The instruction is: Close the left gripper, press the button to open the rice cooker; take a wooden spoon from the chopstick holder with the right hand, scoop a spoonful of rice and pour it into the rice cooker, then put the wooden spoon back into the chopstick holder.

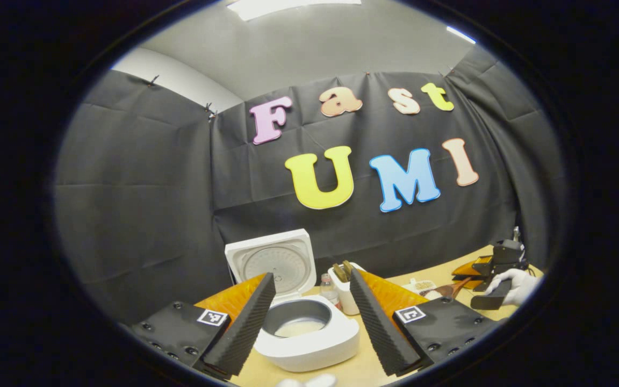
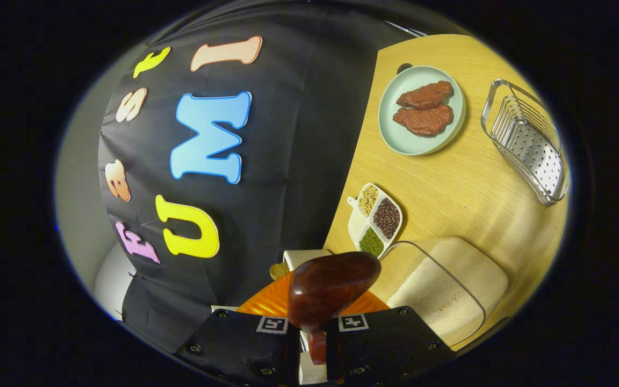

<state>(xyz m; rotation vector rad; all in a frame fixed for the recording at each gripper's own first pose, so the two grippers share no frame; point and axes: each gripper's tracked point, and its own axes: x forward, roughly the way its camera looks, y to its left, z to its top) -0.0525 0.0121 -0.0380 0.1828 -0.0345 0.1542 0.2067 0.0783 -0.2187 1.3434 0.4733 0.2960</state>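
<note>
**Spoon clamped in right gripper, cooker open**

Right gripper (image 2: 312, 330) is clenched on the wooden spoon (image 2: 331, 290), bowl up and close to the lens, above the rice container (image 2: 449, 290). Beyond lie a divided grain dish (image 2: 376, 220), a plate of meat (image 2: 422, 110) and a wire rack (image 2: 527, 142). Left gripper (image 1: 309, 317) is spread wide (nothing held), framing the rice cooker (image 1: 309, 336), lid raised; the chopstick holder (image 1: 344, 293) stands just behind.

No readable text, brand or number stands on the rice cooker (image 1: 309, 336), the bottle (image 1: 329, 288) or the dishes on the counter (image 2: 465, 188). Each hand-held gripper (image 1: 309, 317) carries small square black-and-white marker tags (image 1: 213, 317), which are coded patterns, not words.
</note>
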